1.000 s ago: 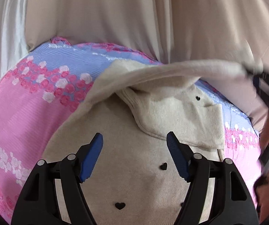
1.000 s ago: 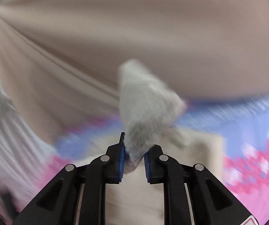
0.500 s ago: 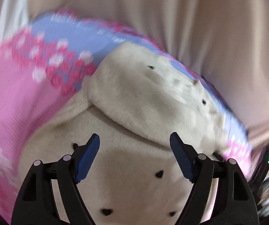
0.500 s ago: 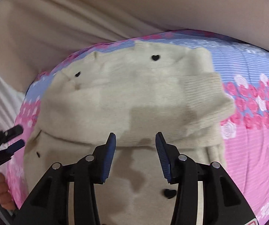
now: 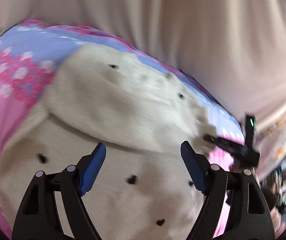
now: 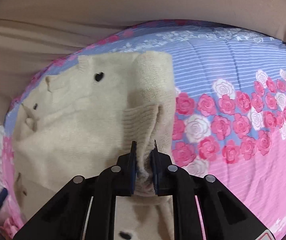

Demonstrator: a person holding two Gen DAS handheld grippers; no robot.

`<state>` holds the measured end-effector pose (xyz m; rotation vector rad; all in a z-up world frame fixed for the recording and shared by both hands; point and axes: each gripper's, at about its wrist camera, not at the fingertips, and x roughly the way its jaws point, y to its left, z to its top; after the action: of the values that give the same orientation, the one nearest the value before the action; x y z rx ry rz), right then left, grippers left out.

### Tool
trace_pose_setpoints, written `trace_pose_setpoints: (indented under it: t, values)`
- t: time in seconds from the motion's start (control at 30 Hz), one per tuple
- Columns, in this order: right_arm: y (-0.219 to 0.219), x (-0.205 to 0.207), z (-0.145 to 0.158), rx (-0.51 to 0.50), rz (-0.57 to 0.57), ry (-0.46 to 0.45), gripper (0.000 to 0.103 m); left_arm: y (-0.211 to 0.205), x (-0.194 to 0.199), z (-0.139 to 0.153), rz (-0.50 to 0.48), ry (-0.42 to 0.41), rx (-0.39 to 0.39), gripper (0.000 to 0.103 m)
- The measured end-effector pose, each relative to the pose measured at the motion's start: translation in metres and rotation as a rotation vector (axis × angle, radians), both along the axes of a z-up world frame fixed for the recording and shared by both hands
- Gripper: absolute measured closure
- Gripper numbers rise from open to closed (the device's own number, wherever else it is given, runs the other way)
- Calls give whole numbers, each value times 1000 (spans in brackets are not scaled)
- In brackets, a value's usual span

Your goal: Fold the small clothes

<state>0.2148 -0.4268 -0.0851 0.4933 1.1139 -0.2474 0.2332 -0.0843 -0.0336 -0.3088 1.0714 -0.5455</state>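
Cream knitted sweater with small black hearts spread on pink-and-lilac rose-print bedsheet, partly folded, one layer doubled over the body. Beige curtain hanging behind the bed.

Right gripper: jaws closing, blue pads nipping a bunch of knit at the sweater's right-hand edge, beside the ribbed cuff. Fabric visibly pinched between the pads.

Left gripper: jaws spread wide, nothing between them. Hovering above the sweater's lower body; contact with the knit not determinable owing to blur. Folded edge lying just ahead of the fingertips, crossing that view from side to side.

Key relation: folded-in sleeve running lengthwise away from the right gripper, along the sweater's right edge, cuff just ahead of the pads. Right gripper plainly the nearer tool to that edge; left gripper over the middle of the garment, apart from the pinch. Right gripper also visible at the right margin of the left wrist view, at the sweater's edge.

Judgement: mid-fold, side portion in hand. Next move likely carrying the pinched edge across the body toward the left. Risk: knit slipping, or lower layers dragging along.
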Motion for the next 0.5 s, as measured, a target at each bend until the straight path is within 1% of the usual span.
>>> trace_pose_setpoints:
  t: [0.07,0.13,0.2,0.23,0.3,0.33,0.37,0.43,0.47,0.5]
  values:
    - [3,-6,23,72,6,-63,93,-21,-7,1,-77,-29,18,24]
    - [6,-12,46,95,20,-99,93,-43,-14,4,-152,-78,38,23]
    - [8,-14,64,122,44,-102,92,-72,-21,11,-244,-149,51,20]
    - [8,-12,68,130,54,-81,91,-84,-25,14,-281,-183,51,16]
    - [1,-8,67,98,52,-65,90,-111,-31,17,-344,-254,65,15]
    - [-1,-5,60,72,52,-50,90,-128,-34,17,-378,-279,91,15]
    - [-6,-4,51,67,46,-35,90,-140,-35,15,-402,-289,114,15]
    - [-22,-3,27,84,31,-5,90,-152,-38,12,-411,-281,135,15]
    - [-27,-2,16,75,24,27,90,-153,-39,10,-407,-270,135,15]
    - [-30,-3,10,67,17,46,90,-153,-39,8,-400,-256,134,15]
